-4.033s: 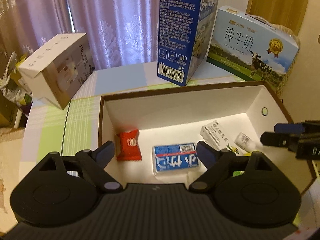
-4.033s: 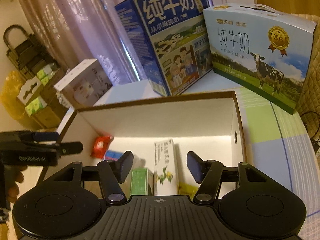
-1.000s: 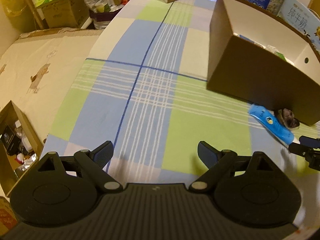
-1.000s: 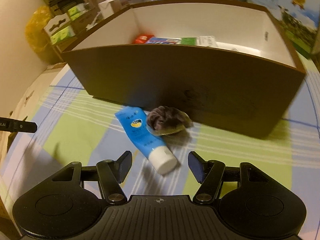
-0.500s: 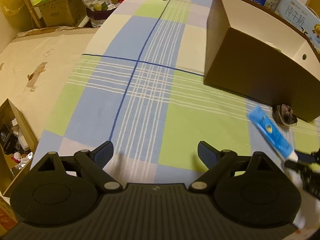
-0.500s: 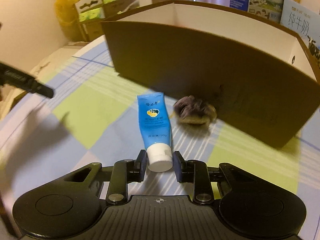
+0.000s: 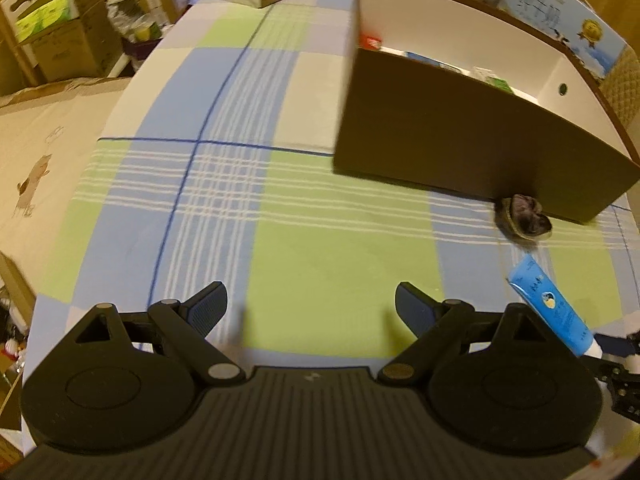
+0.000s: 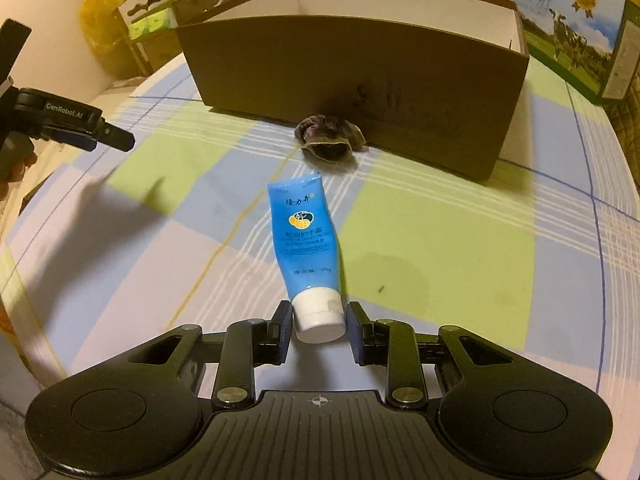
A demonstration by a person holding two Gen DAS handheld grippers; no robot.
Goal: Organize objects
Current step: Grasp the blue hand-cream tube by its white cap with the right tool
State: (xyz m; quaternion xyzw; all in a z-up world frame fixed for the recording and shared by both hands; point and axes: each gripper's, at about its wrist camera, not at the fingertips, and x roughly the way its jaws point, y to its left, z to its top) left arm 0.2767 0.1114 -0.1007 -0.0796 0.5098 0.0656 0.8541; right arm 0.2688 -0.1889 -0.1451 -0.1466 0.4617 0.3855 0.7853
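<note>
left gripper (image 7: 311,304): spread wide and holding nothing, hovering over bare checked tablecloth (image 7: 224,184). In the right wrist view it shows up as a dark claw (image 8: 106,136) way off at the left edge, well apart from everything that matters.

blue tube (image 8: 306,236): lying flat on the cloth, white cap toward the camera, crimped end pointing away at the box. Its long axis runs pretty much straight along the right claw's fingers, leaning just a touch left at the far end. From the left wrist view it's out at the right edge (image 7: 548,308).

right gripper (image 8: 319,330): closed in on the tube's white cap, one pad on each side. The left pad looks to be touching; on the right side it's hard to tell if there's a sliver of gap, so the pinch looks set but maybe not fully squeezed.

dark pouch thing (image 8: 328,136): crumpled little bag, just past the tube's far end and right up against the box wall.

brown box (image 8: 360,64): open top, dead ahead of the right claw, a few items already inside.

the relation that counts: box lies straight beyond the tube along its own axis, so the next bit is probably lift and carry forward over the near wall. Right hand's job, obviously; left is nowhere near.
</note>
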